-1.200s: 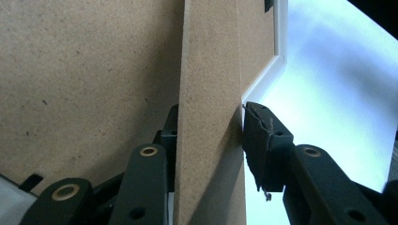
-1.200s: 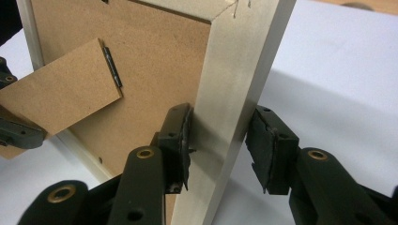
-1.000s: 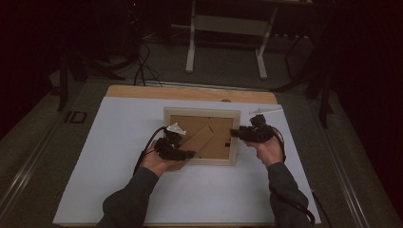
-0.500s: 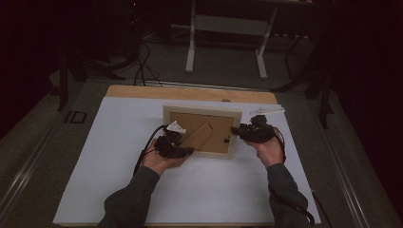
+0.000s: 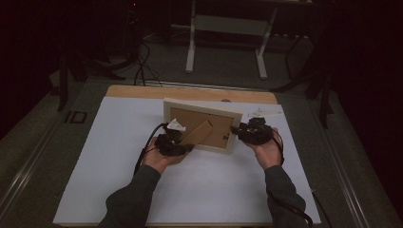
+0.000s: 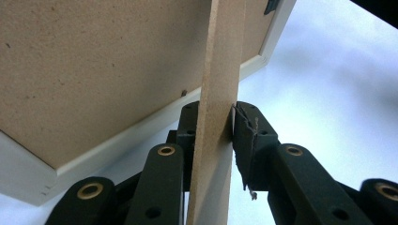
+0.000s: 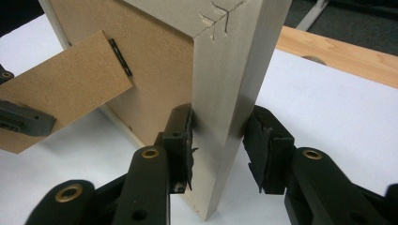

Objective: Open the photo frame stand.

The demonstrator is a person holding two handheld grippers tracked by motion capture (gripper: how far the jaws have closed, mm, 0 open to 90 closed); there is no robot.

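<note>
Picture frame (image 5: 202, 127) propped back-side-up near the far middle of the white board (image 5: 119, 156), wide bare board all round. Left gripper (image 5: 183, 148) just been closing, pads now clamped on the fold-out stand (image 6: 217, 93); right gripper (image 5: 236, 131) clamped across the frame's pale side rail (image 7: 234, 84). Seen close: hinge clip (image 7: 120, 57), corner joint (image 7: 217, 18). Seen from above: wooden table edge (image 5: 142, 91), metal stand (image 5: 228, 28), dark floor beyond.

We log: picture frame (image 5: 202, 124) upright mid-table (image 5: 109, 156), back toward us; stand flap (image 5: 196, 134) juts from back; left gripper (image 5: 183, 148) on flap, right gripper (image 5: 236, 131) on frame's right edge.
</note>
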